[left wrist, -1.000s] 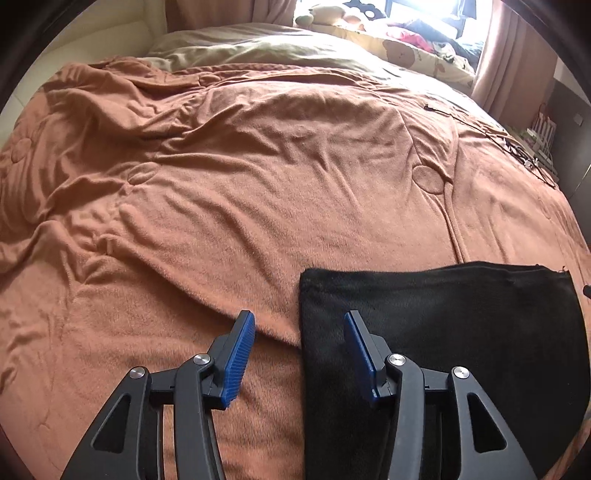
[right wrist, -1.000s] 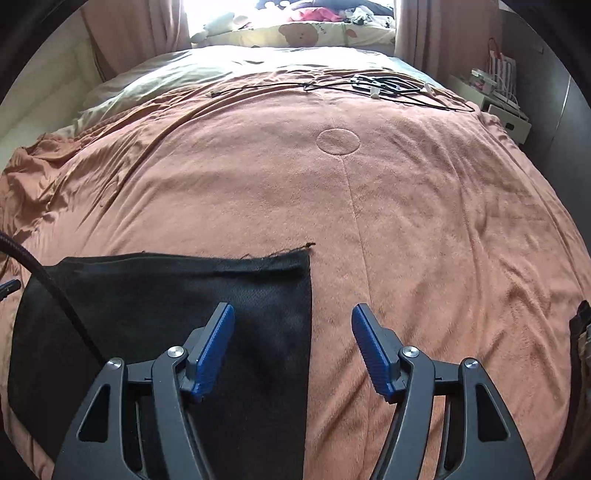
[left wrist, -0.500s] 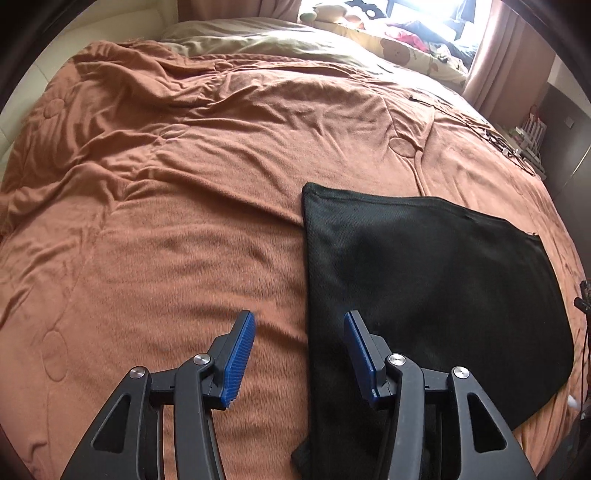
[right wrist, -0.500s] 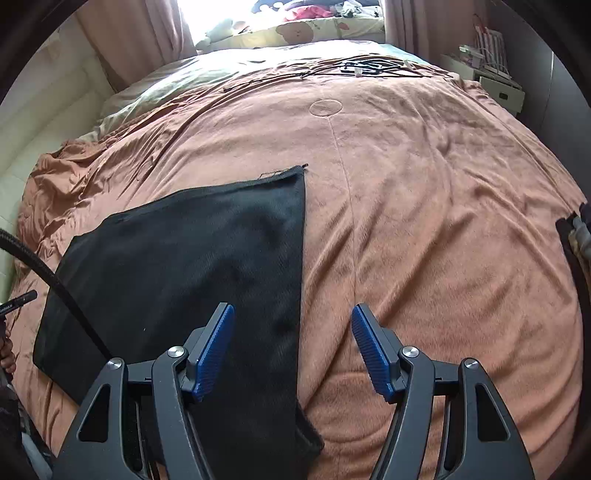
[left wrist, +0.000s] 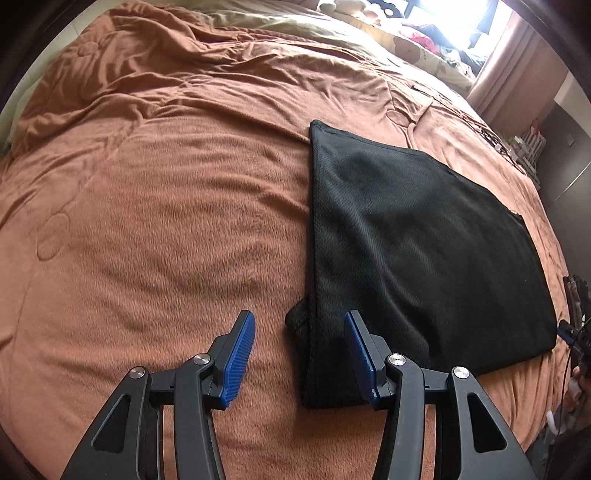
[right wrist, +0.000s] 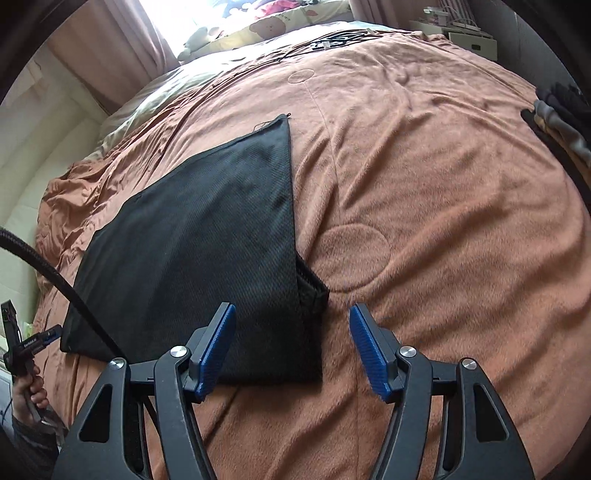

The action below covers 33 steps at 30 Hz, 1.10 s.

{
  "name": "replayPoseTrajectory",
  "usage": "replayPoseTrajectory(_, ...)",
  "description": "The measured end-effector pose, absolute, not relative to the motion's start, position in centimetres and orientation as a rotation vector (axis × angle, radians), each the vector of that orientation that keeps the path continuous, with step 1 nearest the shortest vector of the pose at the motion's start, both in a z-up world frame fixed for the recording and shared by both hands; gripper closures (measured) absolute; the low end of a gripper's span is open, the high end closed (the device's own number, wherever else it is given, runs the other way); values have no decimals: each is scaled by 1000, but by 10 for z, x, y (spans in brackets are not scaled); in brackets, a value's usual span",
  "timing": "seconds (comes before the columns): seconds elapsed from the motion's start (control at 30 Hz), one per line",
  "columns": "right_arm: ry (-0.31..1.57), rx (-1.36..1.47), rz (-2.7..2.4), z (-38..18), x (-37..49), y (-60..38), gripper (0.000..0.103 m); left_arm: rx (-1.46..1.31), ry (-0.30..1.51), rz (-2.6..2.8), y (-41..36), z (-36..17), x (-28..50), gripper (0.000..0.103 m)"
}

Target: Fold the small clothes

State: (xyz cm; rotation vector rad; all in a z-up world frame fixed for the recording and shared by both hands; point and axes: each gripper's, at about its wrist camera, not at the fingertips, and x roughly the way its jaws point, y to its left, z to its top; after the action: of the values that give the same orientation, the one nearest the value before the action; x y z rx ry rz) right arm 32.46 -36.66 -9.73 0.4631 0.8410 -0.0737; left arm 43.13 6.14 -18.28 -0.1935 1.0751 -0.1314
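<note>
Both grippers have drawn back, left gripper [left wrist: 297,341] and right gripper [right wrist: 291,336] gaping, holding nothing. Right's jaws are closing. More of the black garment [left wrist: 406,236] now stretches ahead, its near corners between their fingers.

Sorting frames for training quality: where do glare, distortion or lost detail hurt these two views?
Left wrist view: window blown out top right, blanket bowed by the fisheye. Right wrist view: window glare top left, black garment dark but its weave still reads.

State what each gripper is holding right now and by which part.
Nothing is held. The left gripper and the right gripper, its jaws closing, hover with pads clear above the near corners of the black garment on the bedspread.
</note>
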Motion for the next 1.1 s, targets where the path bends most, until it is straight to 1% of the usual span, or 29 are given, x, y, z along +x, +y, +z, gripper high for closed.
replayPoseTrajectory(0.07, 838, 493, -76, -99, 316, -366, 43, -213, 1074, -129, 62, -184, 423, 51)
replayPoseTrajectory(0.13, 840, 527, -64, -102, 309, -366, 53, -215, 1078, -132, 60, -187, 416, 51)
replayPoseTrajectory(0.23, 842, 586, -56, -110, 302, -368, 59, -202, 1099, -142, 55, -194, 408, 51)
replayPoseTrajectory(0.43, 809, 670, -52, -119, 298, -371, 59, -296, 1100, -141, 61, -200, 402, 51)
replayPoseTrajectory(0.6, 786, 718, -69, -126, 303, -374, 59, -294, 1107, -142, 56, -204, 412, 51)
replayPoseTrajectory(0.63, 779, 727, -73, -128, 305, -372, 62, -293, 1102, -141, 56, -204, 413, 51)
replayPoseTrajectory(0.67, 777, 731, -81, -130, 305, -373, 68, -289, 1097, -137, 55, -204, 414, 59)
replayPoseTrajectory(0.7, 783, 727, -92, -130, 307, -374, 87, -280, 1099, -129, 55, -205, 415, 66)
replayPoseTrajectory(0.73, 793, 733, -88, -133, 309, -374, 97, -278, 1103, -124, 56, -206, 416, 76)
replayPoseTrajectory(0.77, 798, 748, -76, -135, 310, -376, 98, -287, 1103, -131, 57, -205, 416, 86)
replayPoseTrajectory(0.8, 797, 744, -73, -134, 310, -377, 99, -293, 1104, -149, 57, -205, 416, 92)
replayPoseTrajectory(0.83, 794, 725, -76, -132, 310, -375, 100, -281, 1106, -156, 57, -204, 417, 96)
replayPoseTrajectory(0.93, 766, 681, -90, -124, 303, -374, 100, -235, 1076, -147, 57, -193, 416, 98)
replayPoseTrajectory(1.03, 744, 696, -102, -123, 293, -377, 100, -257, 1046, -142, 66, -182, 416, 98)
replayPoseTrajectory(1.1, 776, 687, -97, -127, 294, -375, 99, -274, 1070, -160, 68, -183, 418, 96)
